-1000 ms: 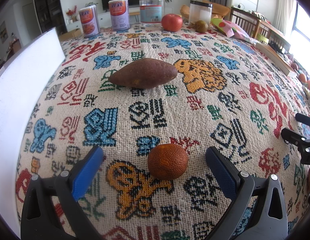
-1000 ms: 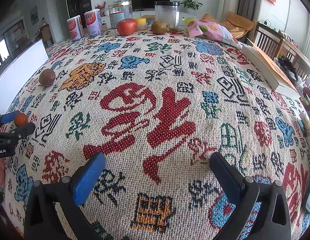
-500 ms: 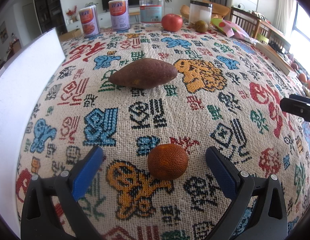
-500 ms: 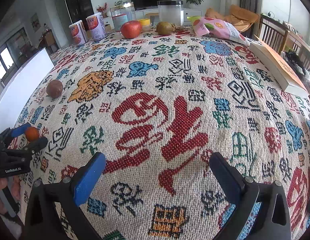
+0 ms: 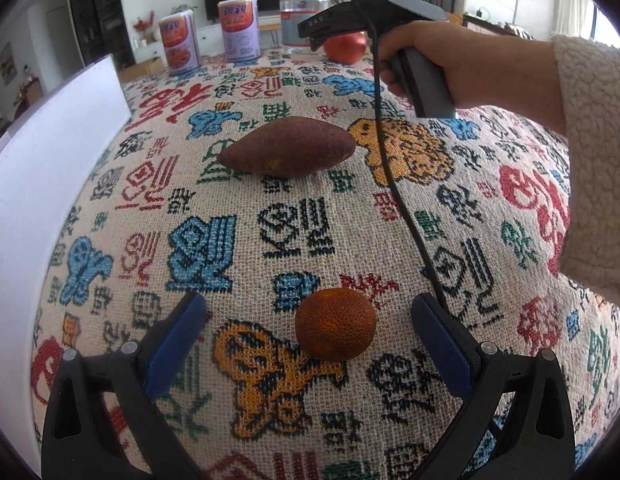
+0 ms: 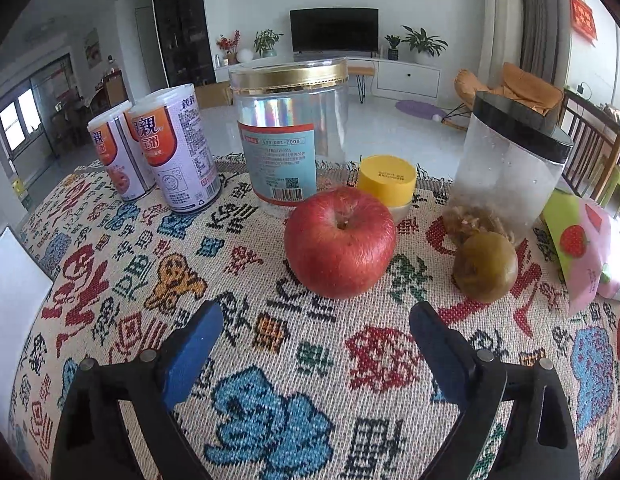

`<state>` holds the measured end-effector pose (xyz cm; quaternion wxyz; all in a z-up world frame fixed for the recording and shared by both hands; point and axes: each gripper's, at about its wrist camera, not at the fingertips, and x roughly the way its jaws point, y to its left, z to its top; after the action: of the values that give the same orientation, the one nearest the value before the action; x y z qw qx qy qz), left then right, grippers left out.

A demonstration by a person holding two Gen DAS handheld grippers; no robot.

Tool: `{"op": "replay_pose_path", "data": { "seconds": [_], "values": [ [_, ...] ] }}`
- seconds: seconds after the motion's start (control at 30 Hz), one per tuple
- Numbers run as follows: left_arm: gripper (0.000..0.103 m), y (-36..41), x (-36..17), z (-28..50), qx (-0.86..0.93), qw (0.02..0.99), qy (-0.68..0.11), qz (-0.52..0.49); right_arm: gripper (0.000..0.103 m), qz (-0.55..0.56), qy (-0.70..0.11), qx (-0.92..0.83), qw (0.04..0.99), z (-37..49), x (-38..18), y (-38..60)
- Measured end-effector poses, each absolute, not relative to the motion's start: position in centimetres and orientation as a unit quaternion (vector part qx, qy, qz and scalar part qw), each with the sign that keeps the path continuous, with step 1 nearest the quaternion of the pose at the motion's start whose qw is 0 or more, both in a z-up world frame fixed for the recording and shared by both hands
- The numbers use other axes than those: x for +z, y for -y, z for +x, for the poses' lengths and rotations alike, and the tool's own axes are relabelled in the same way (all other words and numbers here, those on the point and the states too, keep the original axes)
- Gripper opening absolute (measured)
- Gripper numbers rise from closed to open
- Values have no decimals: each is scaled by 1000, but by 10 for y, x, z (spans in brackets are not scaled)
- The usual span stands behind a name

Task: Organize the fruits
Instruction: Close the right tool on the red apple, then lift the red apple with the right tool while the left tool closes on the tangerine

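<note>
In the left wrist view my left gripper (image 5: 308, 330) is open with a small orange tangerine (image 5: 335, 324) lying on the cloth between its blue pads, untouched. A brown sweet potato (image 5: 288, 146) lies further ahead. In the right wrist view my right gripper (image 6: 316, 336) is open and empty, just short of a red apple (image 6: 340, 242). A greenish-brown kiwi-like fruit (image 6: 485, 266) sits to the apple's right. The right gripper's body and the hand holding it (image 5: 426, 60) show at the far end of the left wrist view, partly covering the apple (image 5: 344, 50).
Behind the apple stand two purple cans (image 6: 176, 148), a clear gold-lidded jar (image 6: 288, 132), a yellow-capped cup (image 6: 386, 182) and a black-lidded jar (image 6: 510, 160). A pink snack bag (image 6: 586, 256) lies at right. A white board (image 5: 42, 184) runs along the table's left edge.
My right gripper has swept forward across the table to the far end and now faces the apple. My left gripper and the tangerine have stayed put.
</note>
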<state>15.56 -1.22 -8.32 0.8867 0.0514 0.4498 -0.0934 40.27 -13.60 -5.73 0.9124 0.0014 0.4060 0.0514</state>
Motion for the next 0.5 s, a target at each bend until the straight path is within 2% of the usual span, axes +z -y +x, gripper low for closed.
{"op": "replay_pose_path", "data": {
  "seconds": [0.1,0.13,0.17,0.33,0.5],
  "values": [
    [102,12,-83,156,-93,887,-450,51,89,19,-412,25,911,436,-66,133],
    [102,12,-83,156,-93,887,-450,51,76,21,-411,14,911,442,-67,134],
    [102,12,-83,156,-93,887,-450,51,68,24,-412,10,911,445,-68,137],
    [102,12,-83,156,-93,887,-450,51,67,59,-407,26,911,413,-61,162],
    [102,12,-83,156,-93,887,-450,51,67,51,-449,74,889,338,-58,195]
  ]
}}
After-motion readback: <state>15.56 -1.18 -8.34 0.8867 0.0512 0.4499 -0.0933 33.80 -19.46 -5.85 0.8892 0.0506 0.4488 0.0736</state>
